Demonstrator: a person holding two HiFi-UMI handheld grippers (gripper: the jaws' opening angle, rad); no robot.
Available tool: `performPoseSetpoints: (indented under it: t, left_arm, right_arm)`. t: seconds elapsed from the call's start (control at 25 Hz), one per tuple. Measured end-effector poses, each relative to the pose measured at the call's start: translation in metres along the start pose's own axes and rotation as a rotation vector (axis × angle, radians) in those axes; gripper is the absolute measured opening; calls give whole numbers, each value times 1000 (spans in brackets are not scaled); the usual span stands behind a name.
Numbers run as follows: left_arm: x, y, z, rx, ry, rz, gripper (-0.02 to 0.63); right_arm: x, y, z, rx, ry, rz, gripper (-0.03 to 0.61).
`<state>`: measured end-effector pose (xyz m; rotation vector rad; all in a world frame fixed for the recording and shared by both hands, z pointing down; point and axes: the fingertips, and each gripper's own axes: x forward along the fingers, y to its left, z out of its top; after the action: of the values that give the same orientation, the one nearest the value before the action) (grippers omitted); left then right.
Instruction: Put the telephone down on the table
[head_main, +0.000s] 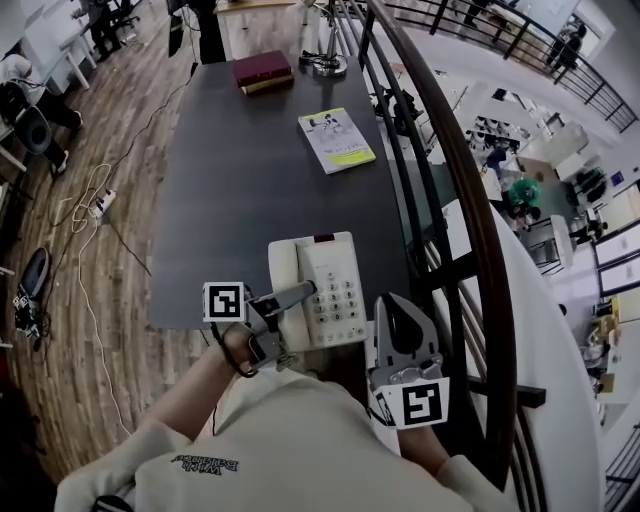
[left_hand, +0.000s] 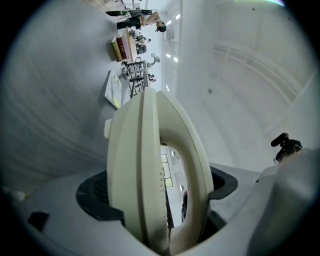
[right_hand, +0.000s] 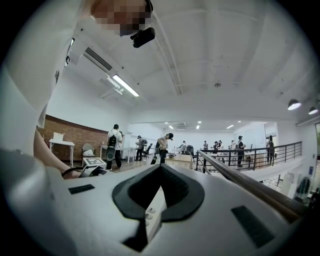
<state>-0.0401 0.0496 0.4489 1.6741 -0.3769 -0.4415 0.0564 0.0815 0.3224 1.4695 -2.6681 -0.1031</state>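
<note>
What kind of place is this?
Probably a big open office or workshop. There's a long table with books and a telephone, a railing over a lower floor, and people standing around.

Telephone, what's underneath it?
The dark table lies under most of the telephone; its near end overhangs the edge. The left gripper grips it. Whether it touches the table is hidden.

The head view looks steeply down from above the person's chest onto the near end of the table (head_main: 250, 150), with the railing (head_main: 470, 200) at the right. The left gripper view, rolled sideways, sits tight against the telephone (left_hand: 135, 165) and faces the table's far end. Both views show the booklet (head_main: 336, 139) and the books (head_main: 262, 72). The right gripper view looks level across the room, along the same railing.
</note>
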Motion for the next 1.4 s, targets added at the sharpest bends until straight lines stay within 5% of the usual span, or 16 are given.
performPoseSetpoints:
  t: [0.68, 1.4]
  left_arm:
    - [18, 9, 113, 27, 112, -46, 474]
    - [40, 22, 119, 9, 77, -8, 474]
  right_arm:
    - [124, -8, 22, -41, -5, -74, 0]
    - [131, -36, 8, -12, 17, -44, 0]
